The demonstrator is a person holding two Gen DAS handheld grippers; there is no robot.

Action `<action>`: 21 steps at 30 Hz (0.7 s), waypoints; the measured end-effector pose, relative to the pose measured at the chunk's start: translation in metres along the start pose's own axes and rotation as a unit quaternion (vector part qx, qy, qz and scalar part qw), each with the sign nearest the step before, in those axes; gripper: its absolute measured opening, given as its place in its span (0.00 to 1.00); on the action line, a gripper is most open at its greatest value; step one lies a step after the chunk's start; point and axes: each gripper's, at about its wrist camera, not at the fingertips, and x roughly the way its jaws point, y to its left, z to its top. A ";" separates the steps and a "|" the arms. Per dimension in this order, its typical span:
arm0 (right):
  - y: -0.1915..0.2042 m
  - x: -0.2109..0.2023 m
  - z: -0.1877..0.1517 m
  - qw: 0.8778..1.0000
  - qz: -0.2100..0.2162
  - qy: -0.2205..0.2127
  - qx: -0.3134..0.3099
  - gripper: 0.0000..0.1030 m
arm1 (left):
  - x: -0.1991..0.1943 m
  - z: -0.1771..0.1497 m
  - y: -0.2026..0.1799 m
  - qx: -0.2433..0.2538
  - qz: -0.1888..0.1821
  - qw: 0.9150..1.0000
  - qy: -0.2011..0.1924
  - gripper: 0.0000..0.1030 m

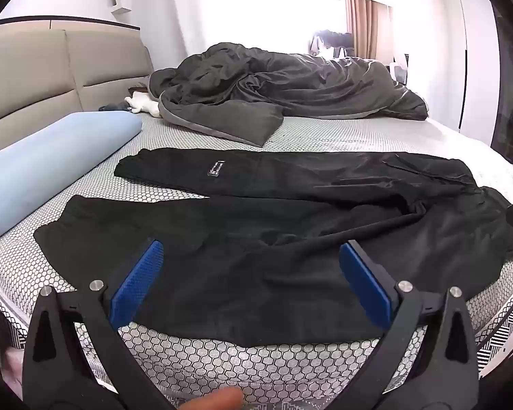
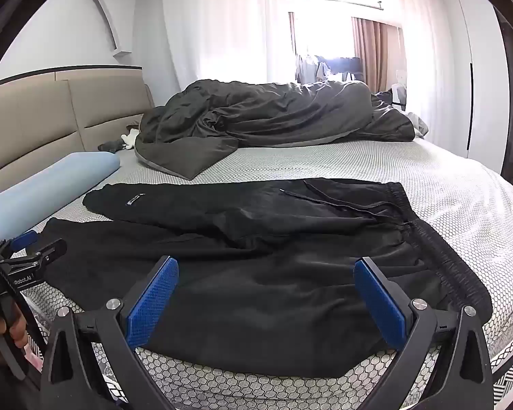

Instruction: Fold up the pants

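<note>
A pair of black pants (image 1: pixel 290 212) lies spread flat across the near part of the bed (image 1: pixel 325 133), whose cover carries a grey and white honeycomb pattern. The 2 legs run toward the headboard (image 1: pixel 51 68) side and split into a narrow V. The farther leg carries a small white-lettered label (image 1: pixel 216 168). The waistband (image 2: pixel 451 259), elastic and gathered, sits at the opposite end, with a drawstring (image 2: pixel 342 201) trailing over the fabric below it. The near edge of the pants lies close to the edge of the mattress.

The left gripper (image 1: pixel 251 263) hovers over the nearer leg, its 2 blue-padded fingers (image 1: pixel 140 280) spread wide apart with nothing between them but the cloth lying below. Whether the pads touch the fabric, I cannot tell.

The right gripper (image 2: pixel 266 280) sits nearer the waistband end, likewise gaping wide and clasping nothing. In its own view the left gripper shows at the far left edge, beside the leg ends.

A pale blue pillow (image 1: pixel 51 171) lies along the headboard side, just beside the leg cuffs but apart from them. Farther back, a dark grey duvet (image 1: pixel 284 85) is bunched in a heap across the bed, well apart from the pants. A small white soft toy (image 1: pixel 142 104) peeks out by its corner. Curtains (image 2: pixel 369 48) hang at the bright window behind.
</note>
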 end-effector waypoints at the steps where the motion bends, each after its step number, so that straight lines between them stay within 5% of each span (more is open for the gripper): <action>1: 0.000 0.000 0.000 1.000 0.000 -0.002 0.001 1.00 | 0.000 0.000 0.000 -0.003 -0.001 1.000 0.002 0.99; 21: -0.018 -0.002 -0.006 1.000 -0.014 0.006 0.008 1.00 | -0.006 0.000 0.000 0.004 -0.007 1.000 0.002 0.99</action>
